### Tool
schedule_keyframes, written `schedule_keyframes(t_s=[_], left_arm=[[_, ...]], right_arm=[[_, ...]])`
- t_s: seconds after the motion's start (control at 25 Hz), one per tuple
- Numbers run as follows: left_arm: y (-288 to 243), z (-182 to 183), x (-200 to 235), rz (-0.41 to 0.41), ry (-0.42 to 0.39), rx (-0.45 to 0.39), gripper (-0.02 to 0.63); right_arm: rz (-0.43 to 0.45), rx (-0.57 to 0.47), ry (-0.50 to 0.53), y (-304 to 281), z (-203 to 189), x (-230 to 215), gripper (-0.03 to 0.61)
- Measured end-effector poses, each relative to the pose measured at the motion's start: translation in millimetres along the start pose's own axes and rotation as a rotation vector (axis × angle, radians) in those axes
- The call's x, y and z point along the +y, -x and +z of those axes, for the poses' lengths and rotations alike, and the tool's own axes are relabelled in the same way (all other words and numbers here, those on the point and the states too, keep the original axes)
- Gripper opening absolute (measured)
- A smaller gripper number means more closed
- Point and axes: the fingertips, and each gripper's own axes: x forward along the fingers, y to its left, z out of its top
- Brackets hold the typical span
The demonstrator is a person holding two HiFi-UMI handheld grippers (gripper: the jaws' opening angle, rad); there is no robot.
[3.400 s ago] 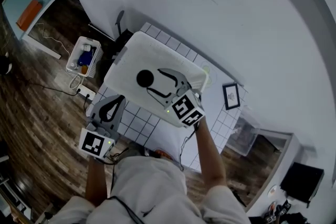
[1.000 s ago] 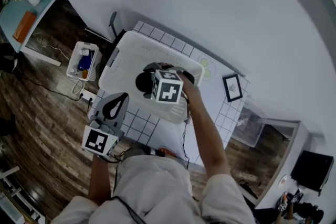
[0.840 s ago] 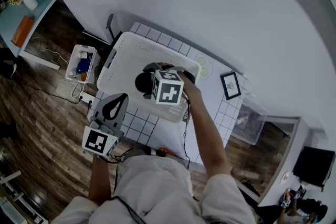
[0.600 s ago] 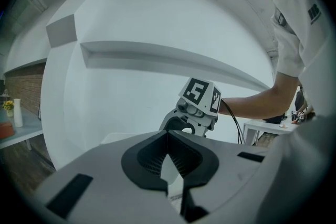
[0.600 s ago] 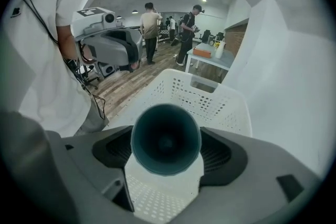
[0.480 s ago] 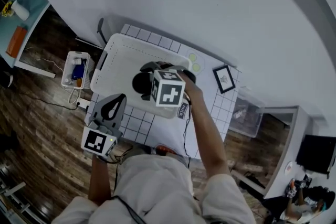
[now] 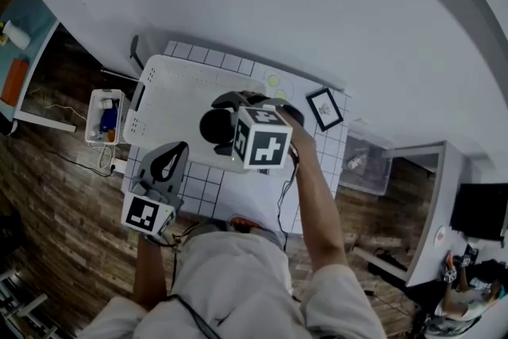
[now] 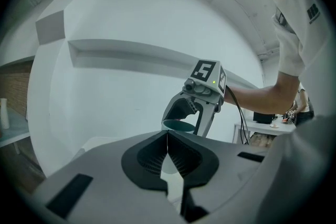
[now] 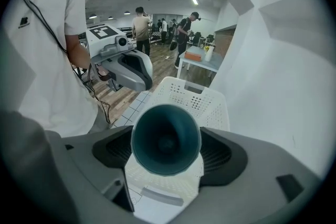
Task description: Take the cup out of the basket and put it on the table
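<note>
The dark teal cup point(image 7: 213, 124) hangs upright over the white perforated basket point(image 7: 171, 95), with my right gripper point(image 7: 222, 127) shut on its sides from above. In the right gripper view the cup's open mouth point(image 9: 166, 139) faces the camera between both pads, and the basket point(image 9: 191, 96) lies below it. My left gripper point(image 7: 176, 150) hovers at the table's near left edge, shut with nothing in it. The left gripper view shows its pads point(image 8: 157, 147) meeting, and beyond them the cup point(image 8: 178, 125) held in the right gripper point(image 8: 185, 119).
The basket stands on a white tiled table point(image 7: 238, 198). A small framed picture point(image 7: 324, 109) and a pale green disc point(image 7: 274, 81) lie at the table's far right. A white bin point(image 7: 101, 117) sits on the wooden floor to the left. Several people stand far behind.
Earlier the right gripper stood open beside the cup in the basket. It has since closed on the cup, and over the last second has lifted it toward the head camera. The left gripper stayed put.
</note>
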Motion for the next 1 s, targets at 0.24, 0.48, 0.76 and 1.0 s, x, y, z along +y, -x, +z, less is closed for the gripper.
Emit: schedule_keyframes(t_s=[0.24, 0.48, 0.76, 1.0], left_arm=[[-13.1, 1.5, -19.0, -0.046, -0.011, -0.004, 0.009], [-26.3, 2.3, -36.2, -0.086, -0.011, -0.002, 0.009], [-44.6, 6.3, -58.8, -0.144, -0.024, -0.002, 0.009], [-61.5, 10.7, -85.8, -0.212, -0.029, -0.017, 0.009]], right_arm=[[-0.054, -0.008, -0.023, 29.2, -12.5, 10.0, 0.387], [-0.102, -0.016, -0.065, 56.5, -29.0, 19.6, 0.387], [-0.180, -0.037, -0.149, 93.5, -56.4, 28.1, 0.387], [-0.228, -0.029, -0.232, 113.4, -91.3, 41.6, 0.387]])
